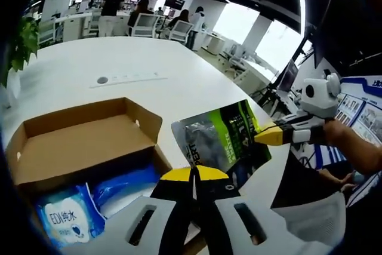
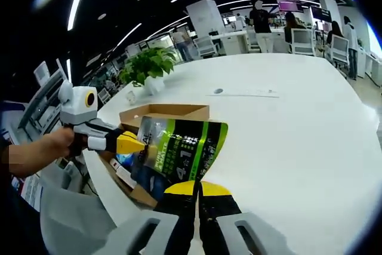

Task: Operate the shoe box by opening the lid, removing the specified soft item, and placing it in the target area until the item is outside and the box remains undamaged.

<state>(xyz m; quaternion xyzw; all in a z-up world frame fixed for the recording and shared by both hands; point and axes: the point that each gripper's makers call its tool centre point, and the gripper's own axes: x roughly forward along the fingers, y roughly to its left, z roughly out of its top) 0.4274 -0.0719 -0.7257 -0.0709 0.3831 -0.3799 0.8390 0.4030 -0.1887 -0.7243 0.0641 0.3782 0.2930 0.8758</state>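
Above the white tabletop's [image 2: 286, 135] near edge, a glossy green-and-silver pouch [image 1: 222, 138] hangs between both tools: the left tool [image 1: 194, 174] and right tool [image 2: 197, 189] each clamp it with closed yellow-tipped jaws. Beside it, the brown cardboard shoe box [image 1: 77, 141] lies open, holding blue wipe packs [image 1: 68, 218].

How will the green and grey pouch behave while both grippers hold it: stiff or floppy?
The pouch is probably floppy: its film looks creased and curved between the left gripper and right gripper. Its surface looks glossy, so it might slip. It is likely light.
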